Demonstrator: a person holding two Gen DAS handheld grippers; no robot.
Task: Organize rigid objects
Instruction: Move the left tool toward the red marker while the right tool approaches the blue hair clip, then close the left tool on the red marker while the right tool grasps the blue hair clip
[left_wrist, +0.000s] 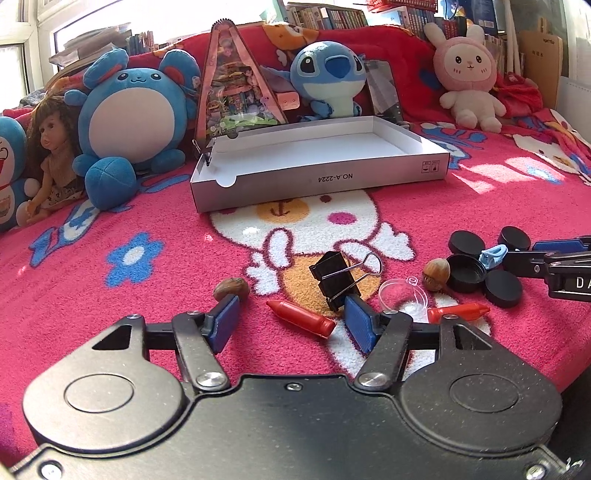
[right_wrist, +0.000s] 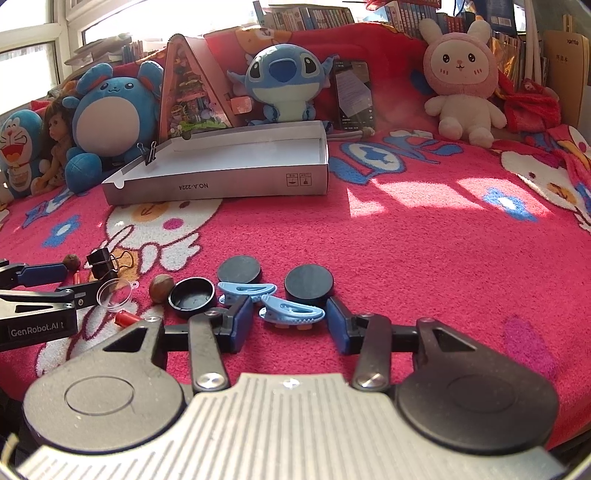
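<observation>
**Inspector A:** Bedroom setting, bookshelves behind; pink cartoon blanket (left_wrist: 110, 295) over the bed, plush toys lined along the back. Left to right on the blanket: nut (left_wrist: 231, 288), red crayon (left_wrist: 301, 316), black binder clip (left_wrist: 334, 278), clear dome lid (left_wrist: 402, 293), second nut (left_wrist: 436, 274), black caps (left_wrist: 466, 273), blue hair clips (right_wrist: 271, 301). Open white box (left_wrist: 258, 184) set well behind, one small clip on its left wall, otherwise holding nothing visible.

**Inspector B:** Confirmed. Jaws?

**Inspector A:** Left gripper (left_wrist: 291, 319): parted about halfway, gripping nothing; crayon lying between the pads, binder clip just beyond the right-hand pad. Right gripper (right_wrist: 290, 323): likewise half open and holding nothing, nearer hair clip lying between its pads, apparently untouched.

**Inspector B:** Step in hand?

**Inspector A:** Judged as lining up for pickups, sorting barely begun. Next move calls for closing squarely on the crayon and on the hair clip, then carrying each to the box. Risk noted: crayon rolling aside on the pile.

**Inspector B:** Legible markings?

**Inspector A:** "NO.A-2224" upside down on the box front, with two small handling symbols. "GenRobot.AI" on the left gripper body, seen from the right wrist view. "DA…" cut off on the right gripper.
</observation>
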